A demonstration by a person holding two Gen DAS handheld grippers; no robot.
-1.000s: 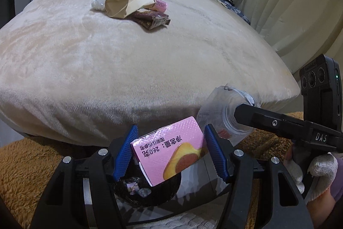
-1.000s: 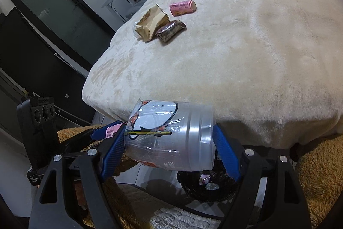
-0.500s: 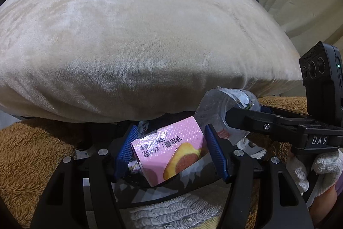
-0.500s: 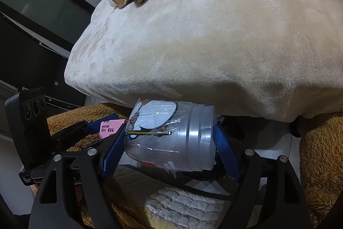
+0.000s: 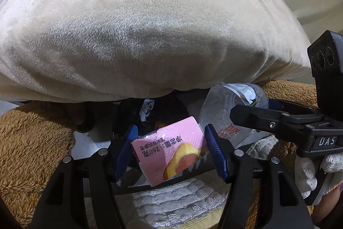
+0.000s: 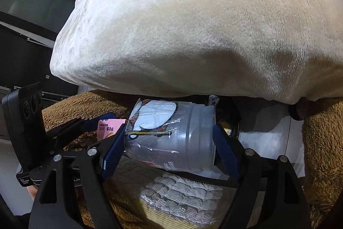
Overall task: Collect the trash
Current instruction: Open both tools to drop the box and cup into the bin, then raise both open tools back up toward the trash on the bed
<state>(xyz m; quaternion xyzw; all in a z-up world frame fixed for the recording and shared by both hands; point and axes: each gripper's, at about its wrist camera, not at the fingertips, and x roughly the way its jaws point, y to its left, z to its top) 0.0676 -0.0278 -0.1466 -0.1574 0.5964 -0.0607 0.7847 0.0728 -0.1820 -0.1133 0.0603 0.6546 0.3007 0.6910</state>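
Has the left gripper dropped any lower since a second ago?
Yes. The left gripper, clamping the pink carton, has sunk below the bed edge, toward the black bin.

Above: the big soft cream blanket (image 5: 150, 25) bulges out overhead.
Sides: fluffy brown rug (image 5: 27, 143) left and right.
Right: the clear crinkly plastic jar (image 5: 227, 113) sits just beside.
Ahead: a dark gap under the blanket.

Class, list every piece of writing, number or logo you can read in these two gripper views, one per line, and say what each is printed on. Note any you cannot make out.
"260" with Chinese characters, upside down: pink snack packet in the left gripper.
"DAS": body of the right gripper.
Large red characters: clear plastic cup in the right gripper, partly hidden, unreadable.
Small white label on the left gripper's body: too small to read.
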